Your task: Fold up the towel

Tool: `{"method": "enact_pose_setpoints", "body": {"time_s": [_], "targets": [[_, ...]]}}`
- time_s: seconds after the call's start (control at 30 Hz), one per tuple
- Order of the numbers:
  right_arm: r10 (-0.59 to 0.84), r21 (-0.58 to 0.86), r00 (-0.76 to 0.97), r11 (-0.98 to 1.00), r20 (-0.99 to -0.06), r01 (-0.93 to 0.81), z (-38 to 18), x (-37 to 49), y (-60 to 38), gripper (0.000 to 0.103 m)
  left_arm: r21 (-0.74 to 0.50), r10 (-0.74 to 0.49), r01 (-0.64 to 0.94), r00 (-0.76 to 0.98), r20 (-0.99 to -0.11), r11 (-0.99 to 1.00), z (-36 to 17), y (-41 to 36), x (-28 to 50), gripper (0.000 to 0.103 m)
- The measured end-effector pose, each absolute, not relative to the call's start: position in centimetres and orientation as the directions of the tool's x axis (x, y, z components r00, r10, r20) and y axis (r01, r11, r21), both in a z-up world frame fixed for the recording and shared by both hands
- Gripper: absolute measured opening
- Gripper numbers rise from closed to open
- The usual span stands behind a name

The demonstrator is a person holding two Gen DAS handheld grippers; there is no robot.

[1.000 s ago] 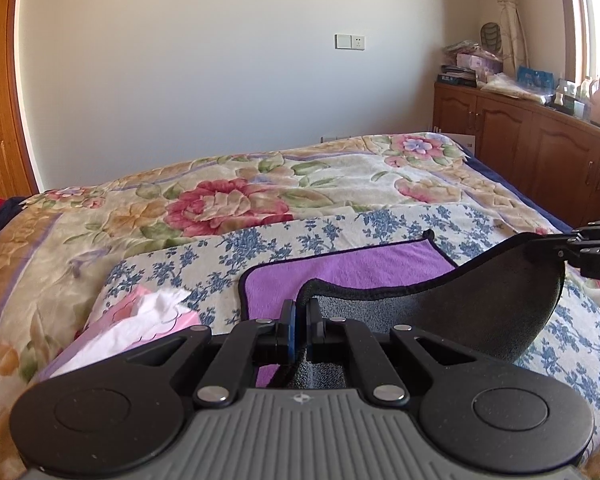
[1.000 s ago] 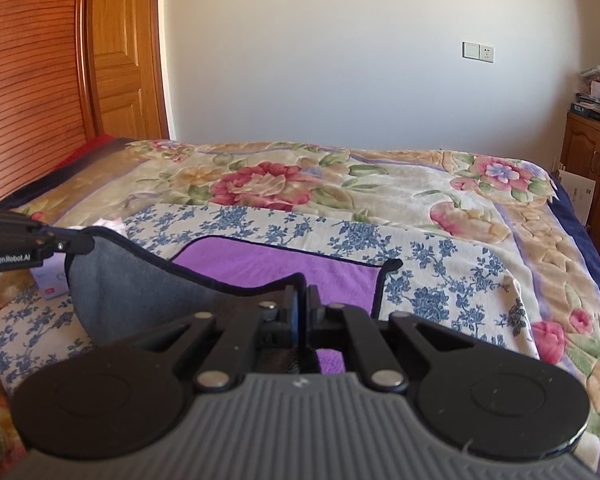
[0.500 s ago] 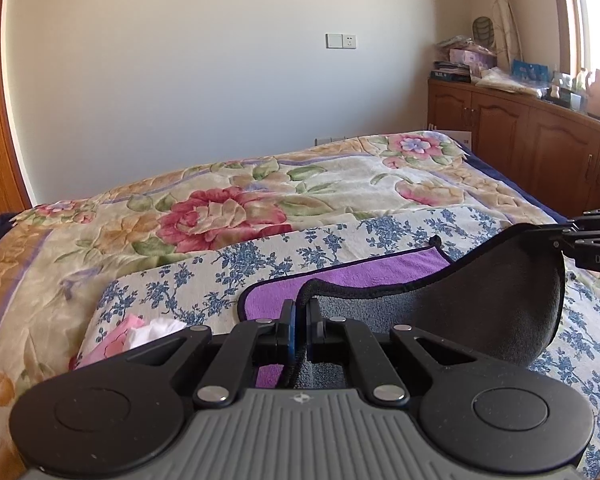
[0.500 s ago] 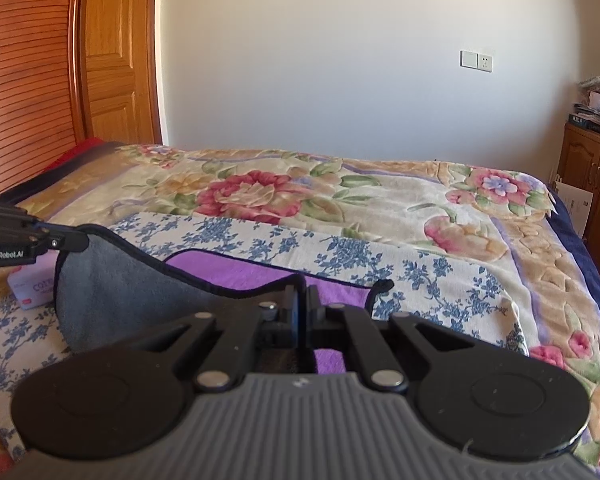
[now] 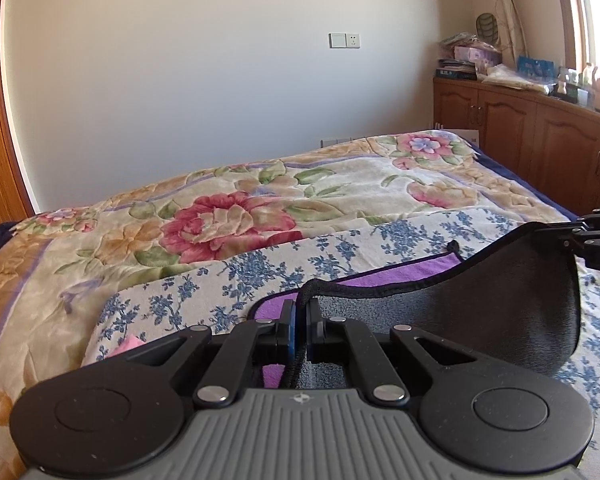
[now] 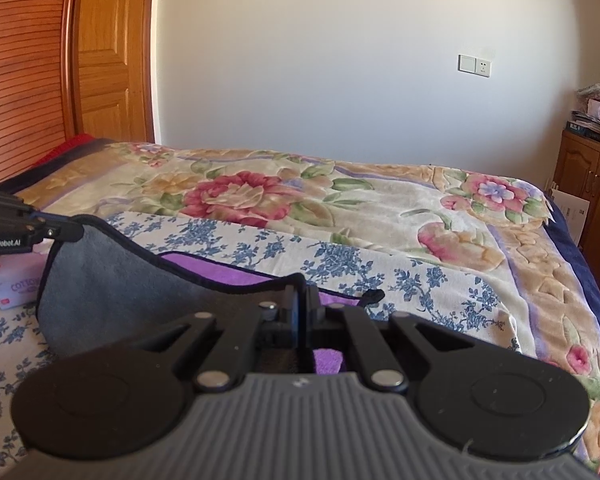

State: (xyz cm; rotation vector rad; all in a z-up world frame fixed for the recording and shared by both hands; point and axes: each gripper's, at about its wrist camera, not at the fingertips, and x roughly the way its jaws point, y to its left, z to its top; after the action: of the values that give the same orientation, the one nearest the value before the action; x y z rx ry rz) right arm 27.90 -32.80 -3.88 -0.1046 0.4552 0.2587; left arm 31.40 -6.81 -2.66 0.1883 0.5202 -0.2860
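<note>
We hold the towel [image 5: 480, 320] lifted by two corners above the blue-flowered sheet [image 5: 228, 284]: left gripper [image 5: 300, 320] clenched on one, right gripper [image 6: 302, 312] on the other, purple face [image 6: 220, 270] beneath.

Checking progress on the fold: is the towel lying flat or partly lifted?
Partly lifted: left gripper and right gripper pinch the towel edge, grey underside raised, purple part on the bed.

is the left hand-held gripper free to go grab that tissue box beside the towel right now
Probably not: the left hand-held gripper is shut on the towel edge, so it would have to drop that first. The tissue box itself lies unblocked.
</note>
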Motion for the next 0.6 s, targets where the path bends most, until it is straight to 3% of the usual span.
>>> {"method": "enact_pose_setpoints", "body": {"time_s": [0.6], "targets": [[0.209, -0.112, 0.872, 0.952, -0.443, -0.285, -4.1, 30.6, -32.1, 0.004, 0.136, -0.199, 0.31, 0.831, -0.519, 0.941, -3.8, -7.3, 34.3, 0.006]]}}
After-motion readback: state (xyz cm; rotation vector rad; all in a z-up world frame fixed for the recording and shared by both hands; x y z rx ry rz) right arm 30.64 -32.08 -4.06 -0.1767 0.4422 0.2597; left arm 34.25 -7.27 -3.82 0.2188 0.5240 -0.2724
